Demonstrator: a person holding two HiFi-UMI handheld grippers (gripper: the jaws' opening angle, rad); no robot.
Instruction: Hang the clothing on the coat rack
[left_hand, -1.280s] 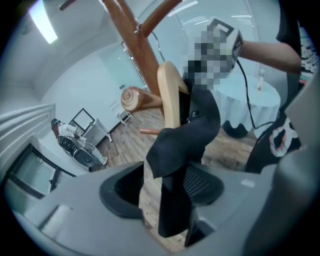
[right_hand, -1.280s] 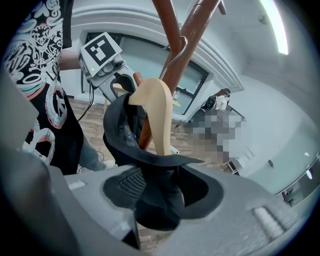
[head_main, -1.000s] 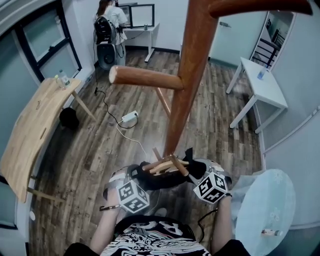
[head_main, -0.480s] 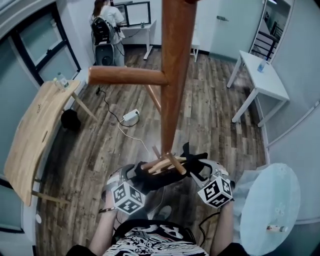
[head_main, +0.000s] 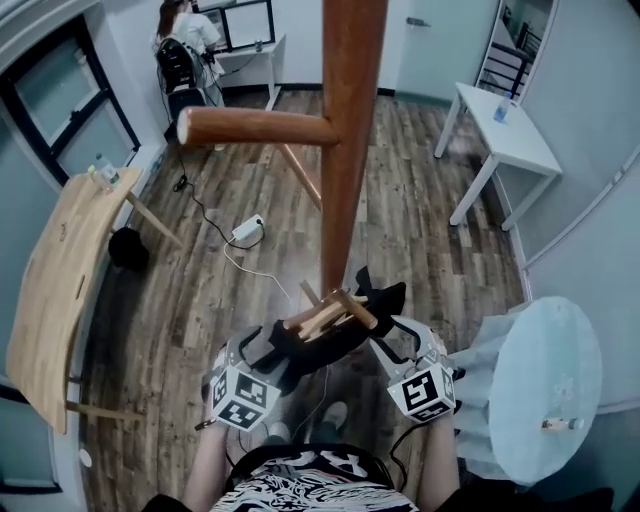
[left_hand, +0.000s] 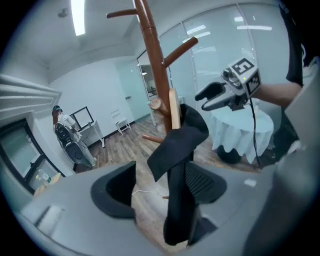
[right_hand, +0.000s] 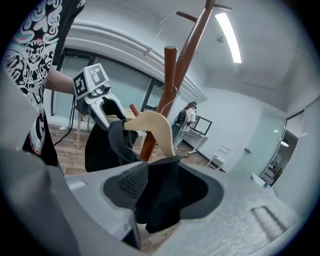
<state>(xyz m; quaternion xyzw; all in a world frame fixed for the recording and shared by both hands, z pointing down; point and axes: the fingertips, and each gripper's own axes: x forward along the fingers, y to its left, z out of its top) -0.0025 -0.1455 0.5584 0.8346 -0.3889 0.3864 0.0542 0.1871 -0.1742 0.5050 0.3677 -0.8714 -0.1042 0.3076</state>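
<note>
So the black clothing (head_main: 335, 340) is on a pale wooden hanger (head_main: 322, 313), up off the floor. In the head view it's right against the low end of the coat rack (head_main: 350, 150) pole, strung between the two grippers. In the right gripper view the hanger's wire hook sits just beside a brown upright peg, but I can't tell whether it's actually on it.

Left gripper (left_hand: 157, 187): tongs spread wide, and they've just been opening. A black strip of the garment hangs down between them, lying along the ribbed pad (left_hand: 200, 182). There's bare floor showing between the strip and the other pad, so nothing's getting squeezed there.

Right gripper (right_hand: 167, 192): black fabric fills the whole gap between its pads. Looks pinched on a bunch of the cloth just under the hanger's shoulder.

Further out, a thick horizontal peg (head_main: 260, 128) sticks out of the pole to the left, higher up than the hanger. A white power strip (head_main: 247, 230) with its cable lies on the plank floor (head_main: 400, 230) left of the pole. There's a wooden tabletop (head_main: 55, 270) along the left edge and a white table (head_main: 505, 135) upper right. A round table with a pale cloth (head_main: 545, 370) sits just beside the right gripper. A person (head_main: 180, 45) with a backpack stands at a desk in the far top-left corner.
</note>
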